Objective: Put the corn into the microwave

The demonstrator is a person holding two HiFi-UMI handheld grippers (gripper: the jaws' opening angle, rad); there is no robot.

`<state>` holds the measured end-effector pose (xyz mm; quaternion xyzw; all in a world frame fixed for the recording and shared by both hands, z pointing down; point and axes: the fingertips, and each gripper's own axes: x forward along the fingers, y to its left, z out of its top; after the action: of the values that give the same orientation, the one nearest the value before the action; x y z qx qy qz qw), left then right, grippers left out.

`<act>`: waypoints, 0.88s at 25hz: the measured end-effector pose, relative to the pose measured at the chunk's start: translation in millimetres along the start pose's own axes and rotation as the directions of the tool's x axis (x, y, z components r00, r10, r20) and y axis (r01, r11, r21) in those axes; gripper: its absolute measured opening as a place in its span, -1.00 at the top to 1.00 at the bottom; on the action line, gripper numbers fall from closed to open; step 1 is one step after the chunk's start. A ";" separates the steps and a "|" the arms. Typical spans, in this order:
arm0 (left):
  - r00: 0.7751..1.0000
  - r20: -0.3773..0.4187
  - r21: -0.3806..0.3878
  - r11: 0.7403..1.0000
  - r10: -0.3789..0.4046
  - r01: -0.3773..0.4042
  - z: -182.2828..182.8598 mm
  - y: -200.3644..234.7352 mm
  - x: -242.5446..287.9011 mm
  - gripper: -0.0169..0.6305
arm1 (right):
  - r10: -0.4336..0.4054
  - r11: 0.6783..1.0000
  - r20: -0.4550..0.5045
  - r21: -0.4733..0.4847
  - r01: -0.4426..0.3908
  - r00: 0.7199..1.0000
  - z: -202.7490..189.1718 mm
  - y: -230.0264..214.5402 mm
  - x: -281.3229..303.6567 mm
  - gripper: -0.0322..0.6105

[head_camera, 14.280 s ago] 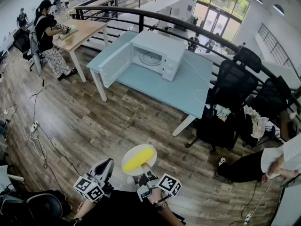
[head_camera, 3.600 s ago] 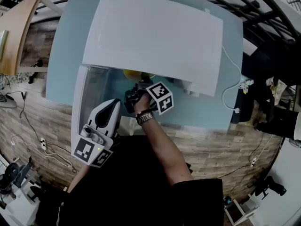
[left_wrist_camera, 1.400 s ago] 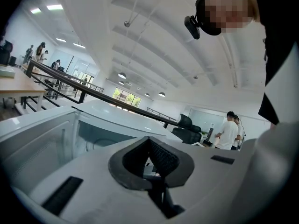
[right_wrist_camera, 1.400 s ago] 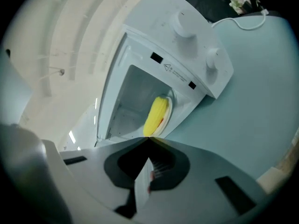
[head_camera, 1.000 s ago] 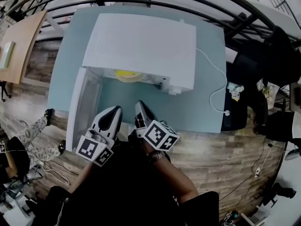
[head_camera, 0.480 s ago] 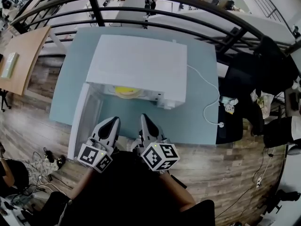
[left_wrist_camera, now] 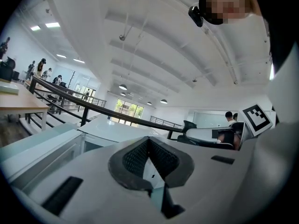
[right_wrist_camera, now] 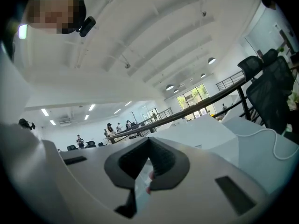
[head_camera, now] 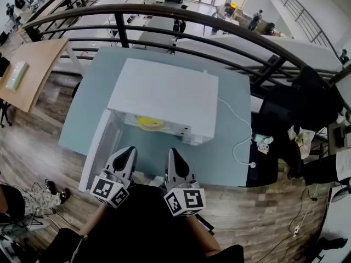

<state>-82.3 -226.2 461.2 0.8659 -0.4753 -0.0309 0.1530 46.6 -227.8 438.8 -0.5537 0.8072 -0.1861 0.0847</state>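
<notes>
The yellow corn (head_camera: 147, 121) lies on a pale plate (head_camera: 157, 126) inside the white microwave (head_camera: 164, 95), just under its top edge. The microwave door (head_camera: 101, 146) hangs open to the left. My left gripper (head_camera: 129, 150) (left_wrist_camera: 148, 139) is held in front of the open door, shut, with nothing between its pads. My right gripper (head_camera: 174, 151) (right_wrist_camera: 149, 141) is beside it, in front of the microwave's right half, also shut and empty. Both are apart from the microwave and point level toward it.
The microwave stands on a blue-green table (head_camera: 90, 86). Its white cable (head_camera: 237, 129) runs to a plug (head_camera: 253, 165) on the right. A black railing (head_camera: 164, 11) runs behind the table. Black office chairs (head_camera: 307, 97) stand at the right, a wooden table (head_camera: 27, 67) at the left.
The plate with the corn, once carried by my right gripper, now rests in the microwave. Over the last second both grippers drew back and rose, and the right one rolled.
</notes>
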 end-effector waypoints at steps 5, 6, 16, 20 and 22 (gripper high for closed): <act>1.000 0.022 0.005 1.000 0.017 -0.017 5.8 2.1 -6.0 0.94 | -0.001 0.998 0.032 -0.062 0.003 0.999 11.0 0.3 -5.3 0.87; 0.999 0.026 0.006 1.000 0.021 -0.021 7.7 2.5 -7.2 0.94 | 0.000 0.997 0.039 -0.071 0.003 0.999 12.9 0.6 -5.8 0.87; 0.996 0.063 0.008 0.998 0.055 -0.055 14.9 10.7 -10.1 0.94 | 0.040 0.993 0.050 -0.111 -0.034 0.998 21.5 8.9 -3.8 0.87; 0.996 0.066 0.006 0.998 0.055 -0.056 14.9 9.6 -8.7 0.94 | 0.046 0.993 0.049 -0.111 -0.040 0.998 21.3 8.8 -3.9 0.87; 0.996 0.068 0.007 0.999 0.053 -0.054 13.3 10.0 -8.9 0.94 | 0.045 0.993 0.045 -0.107 -0.040 0.998 20.0 8.5 -3.7 0.87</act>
<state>-98.0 -227.0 450.7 0.8520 -0.5033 -0.0541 0.1336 47.5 -225.9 416.8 -0.5444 0.8253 -0.1279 0.0783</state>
